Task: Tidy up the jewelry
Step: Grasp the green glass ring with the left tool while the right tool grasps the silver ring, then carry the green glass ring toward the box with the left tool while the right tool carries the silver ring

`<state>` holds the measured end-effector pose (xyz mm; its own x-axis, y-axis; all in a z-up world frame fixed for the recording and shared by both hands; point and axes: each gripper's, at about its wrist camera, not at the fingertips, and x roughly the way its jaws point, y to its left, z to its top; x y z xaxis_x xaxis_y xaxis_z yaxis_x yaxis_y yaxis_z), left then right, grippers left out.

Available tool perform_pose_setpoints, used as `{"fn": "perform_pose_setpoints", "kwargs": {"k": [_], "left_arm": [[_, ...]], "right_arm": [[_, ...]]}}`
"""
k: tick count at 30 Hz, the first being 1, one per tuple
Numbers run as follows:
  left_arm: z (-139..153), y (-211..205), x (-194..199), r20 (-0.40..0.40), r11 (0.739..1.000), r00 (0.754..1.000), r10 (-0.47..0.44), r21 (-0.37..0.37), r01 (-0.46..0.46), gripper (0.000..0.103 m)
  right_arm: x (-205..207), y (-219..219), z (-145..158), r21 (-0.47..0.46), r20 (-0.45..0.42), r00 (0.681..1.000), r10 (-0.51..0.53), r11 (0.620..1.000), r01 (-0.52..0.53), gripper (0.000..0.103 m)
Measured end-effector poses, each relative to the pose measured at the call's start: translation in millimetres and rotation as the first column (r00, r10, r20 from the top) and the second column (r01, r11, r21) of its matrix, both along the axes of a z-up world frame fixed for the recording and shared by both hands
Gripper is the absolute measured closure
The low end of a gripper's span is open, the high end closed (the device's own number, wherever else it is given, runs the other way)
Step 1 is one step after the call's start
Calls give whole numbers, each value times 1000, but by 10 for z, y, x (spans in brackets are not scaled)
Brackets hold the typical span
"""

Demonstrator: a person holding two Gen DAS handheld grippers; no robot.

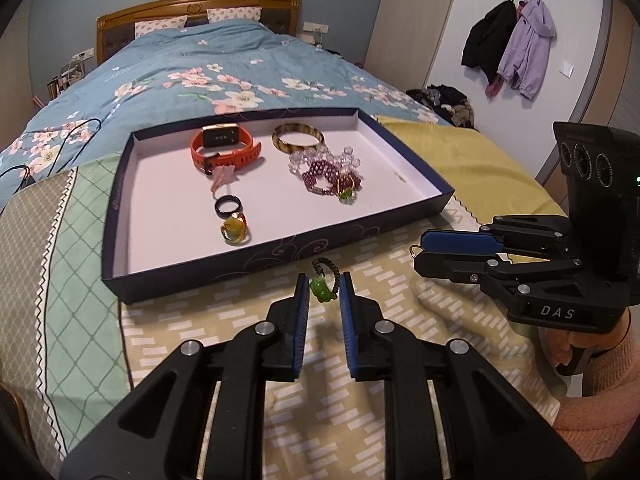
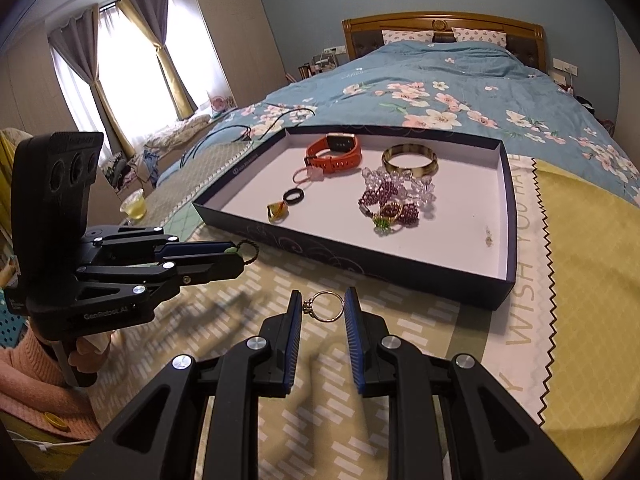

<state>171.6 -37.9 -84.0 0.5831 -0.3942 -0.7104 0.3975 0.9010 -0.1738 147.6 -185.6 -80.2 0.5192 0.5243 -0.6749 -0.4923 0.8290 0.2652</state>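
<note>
Hard to make out: small speck (image 2: pixel 488 237) on the tray floor, too tiny to name
Left claw (image 1: pixel 324 286): grasping a dark braided ring (image 1: pixel 329 276) with a green stone, held above the bed cover just before the tray's near wall
Right claw (image 2: pixel 322 307): grasping a thin gold ring (image 2: pixel 327 306) with a small setting at its left side
Tray (image 1: pixel 256 258): navy walls, white floor, on the bed; holds an orange watch (image 1: pixel 224 147), a striped bangle (image 1: pixel 298 138), beaded bracelets (image 1: pixel 326 170), a black ring (image 1: pixel 228 206)
</note>
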Motion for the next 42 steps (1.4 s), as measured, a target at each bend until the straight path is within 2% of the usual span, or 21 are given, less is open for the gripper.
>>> {"fn": "perform_pose_setpoints", "kwargs": {"k": [21, 42], "left_arm": [[190, 39, -151, 51, 1000, 999, 11, -22, -10, 87], [244, 65, -151, 67, 999, 997, 28, -35, -26, 87]], "right_arm": [[77, -27, 141, 65, 32, 999, -25, 998, 23, 83], [132, -51, 195, 83, 41, 998, -39, 996, 36, 83]]}}
